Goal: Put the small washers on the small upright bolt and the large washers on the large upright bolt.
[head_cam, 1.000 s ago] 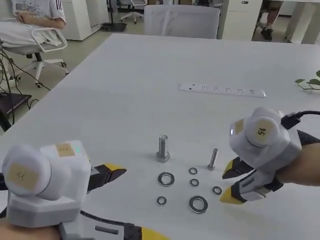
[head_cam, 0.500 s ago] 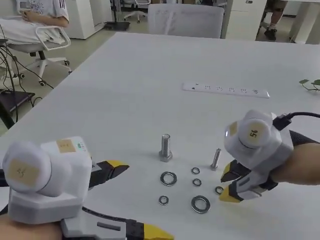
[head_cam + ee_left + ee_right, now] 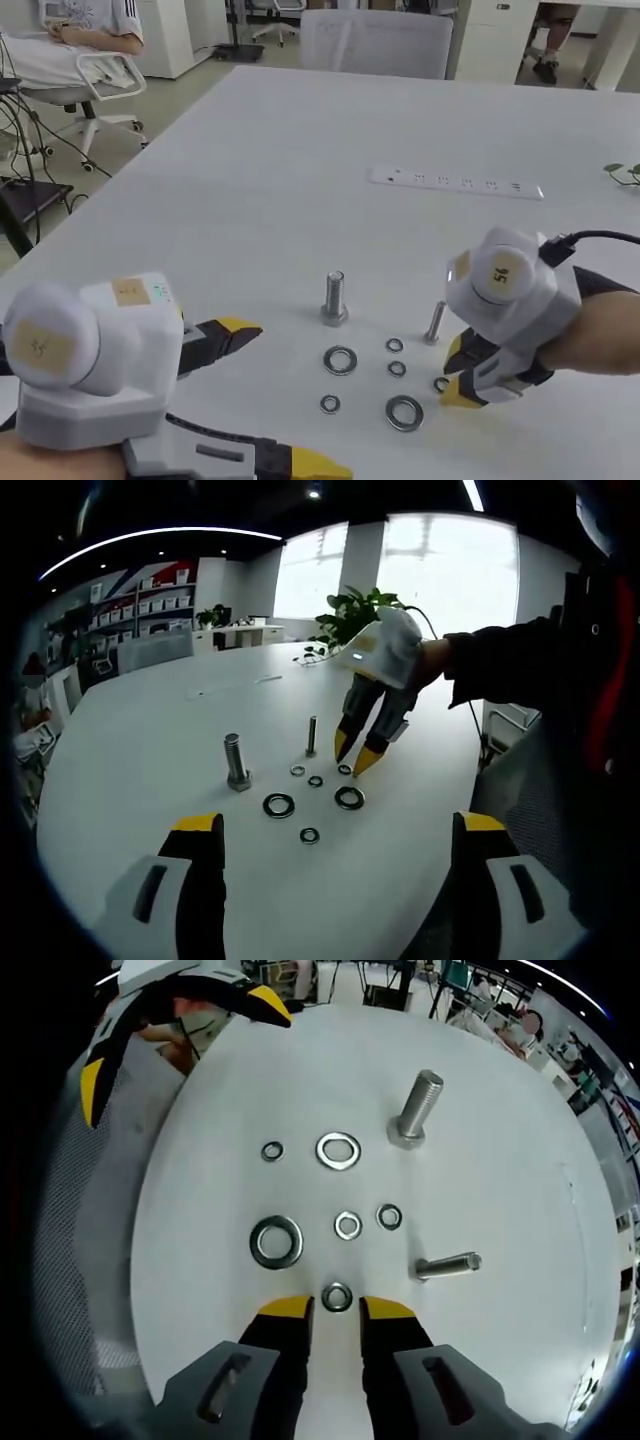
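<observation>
The large upright bolt (image 3: 334, 298) and the small upright bolt (image 3: 435, 322) stand on the white table (image 3: 300, 180). Two large washers (image 3: 340, 359) (image 3: 404, 412) and several small washers (image 3: 395, 345) lie flat in front of them. My right gripper (image 3: 458, 372) is open, its yellow tips narrowly apart on either side of one small washer (image 3: 337, 1297) that lies on the table. To the left my left gripper (image 3: 283, 397) hangs wide open and holds nothing. The large bolt (image 3: 415, 1110), the small bolt (image 3: 447, 1265) and my right gripper (image 3: 337, 1310) appear in the right gripper view.
A white power strip (image 3: 456, 183) lies across the table beyond the bolts. A grey chair back (image 3: 375, 42) stands at the far edge. A seated person (image 3: 80, 35) is at the far left. Plant leaves (image 3: 625, 172) reach in at the right edge.
My right gripper has come down a little and closed in around the small washer nearest it. The left gripper has stayed put. The head camera has shifted slightly.
</observation>
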Demonstrator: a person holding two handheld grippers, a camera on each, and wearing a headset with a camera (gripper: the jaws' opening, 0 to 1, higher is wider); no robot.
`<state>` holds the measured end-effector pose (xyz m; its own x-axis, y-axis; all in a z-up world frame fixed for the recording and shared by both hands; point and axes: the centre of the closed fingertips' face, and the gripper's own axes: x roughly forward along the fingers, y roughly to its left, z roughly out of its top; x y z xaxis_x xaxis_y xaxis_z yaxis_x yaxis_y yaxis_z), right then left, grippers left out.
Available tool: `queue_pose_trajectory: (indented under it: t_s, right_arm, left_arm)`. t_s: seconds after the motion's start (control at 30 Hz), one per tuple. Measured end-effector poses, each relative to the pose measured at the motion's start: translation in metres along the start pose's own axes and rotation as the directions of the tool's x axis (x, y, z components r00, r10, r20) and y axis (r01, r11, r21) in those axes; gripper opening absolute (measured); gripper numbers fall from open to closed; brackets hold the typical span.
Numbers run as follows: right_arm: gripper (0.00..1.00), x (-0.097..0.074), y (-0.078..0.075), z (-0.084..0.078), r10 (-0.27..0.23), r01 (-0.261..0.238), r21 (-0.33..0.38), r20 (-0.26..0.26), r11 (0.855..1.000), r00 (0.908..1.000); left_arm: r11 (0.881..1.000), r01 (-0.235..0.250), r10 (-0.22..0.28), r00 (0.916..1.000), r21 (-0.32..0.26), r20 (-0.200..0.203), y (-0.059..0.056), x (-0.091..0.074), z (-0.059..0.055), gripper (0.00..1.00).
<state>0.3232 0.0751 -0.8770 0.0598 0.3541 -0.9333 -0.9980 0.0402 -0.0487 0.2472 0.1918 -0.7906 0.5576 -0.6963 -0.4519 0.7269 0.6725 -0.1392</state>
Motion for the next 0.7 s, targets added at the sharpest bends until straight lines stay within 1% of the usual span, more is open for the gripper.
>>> queue_pose_trajectory:
  t_s: [0.33,0.7]
  right_arm:
    - [0.19,0.0006,0.0004,0.0009,0.028,-0.028,0.027,-0.014,0.999,0.9995]
    - [0.15,0.0012,-0.0008,0.0011,0.032,-0.033,-0.003,-0.051,0.999,0.9982]
  left_arm:
    - [1.0,0.003,-0.003,1.0,0.002,0.005,-0.0007,-0.0007,0.0015,0.94]
    - [1.0,0.001,-0.001,1.0,0.003,0.007,0.0006,-0.0011,0.0014,0.94]
